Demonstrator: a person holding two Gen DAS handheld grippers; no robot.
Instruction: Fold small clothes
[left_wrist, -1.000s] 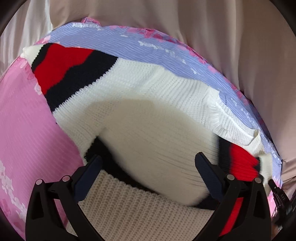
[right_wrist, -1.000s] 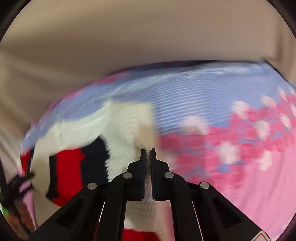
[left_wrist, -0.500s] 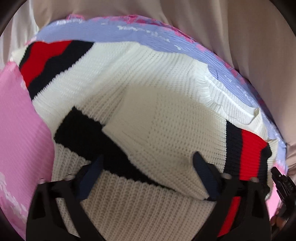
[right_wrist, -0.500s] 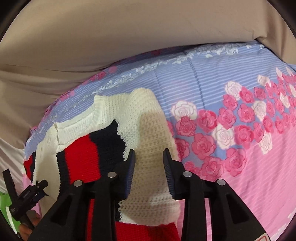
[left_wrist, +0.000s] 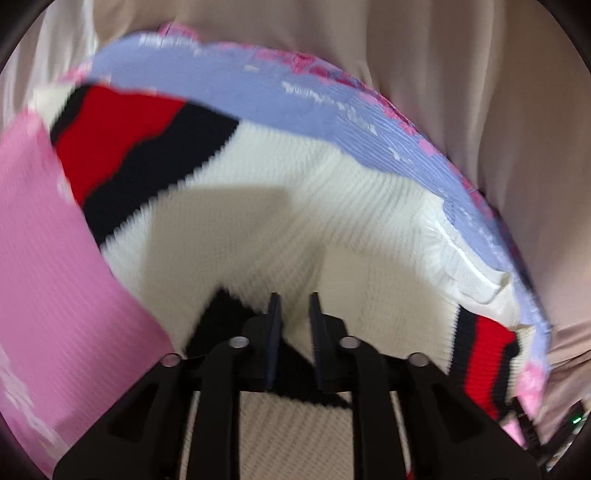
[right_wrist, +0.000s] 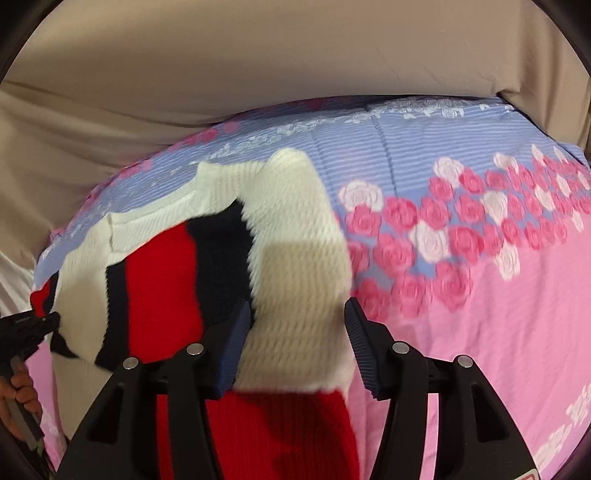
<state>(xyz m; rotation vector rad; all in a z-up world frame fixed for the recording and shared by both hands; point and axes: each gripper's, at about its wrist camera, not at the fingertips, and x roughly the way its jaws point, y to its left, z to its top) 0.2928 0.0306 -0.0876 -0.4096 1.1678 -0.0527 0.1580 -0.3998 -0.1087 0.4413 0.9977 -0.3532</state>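
A small white knit sweater (left_wrist: 314, 206) with red and black stripes lies on a bed. In the left wrist view my left gripper (left_wrist: 293, 321) has its jaws nearly together, a narrow gap between them, low over the sweater's white and black knit; whether cloth is pinched is unclear. In the right wrist view the sweater (right_wrist: 295, 266) lies with a striped sleeve folded across it. My right gripper (right_wrist: 297, 332) is open, its jaws wide apart above the white part of the sleeve, holding nothing. The left gripper shows at the left edge of the right wrist view (right_wrist: 26, 328).
The bed cover is pink (right_wrist: 498, 332) with a blue striped band and roses (right_wrist: 424, 229) toward the far side. Beige cloth (right_wrist: 258, 66) hangs behind the bed. In the left wrist view pink cover (left_wrist: 55, 280) lies left of the sweater.
My left gripper's jaws have gone from wide open to nearly together over the sweater. My right gripper has let go of the sleeve, opened wide and drawn back a little.
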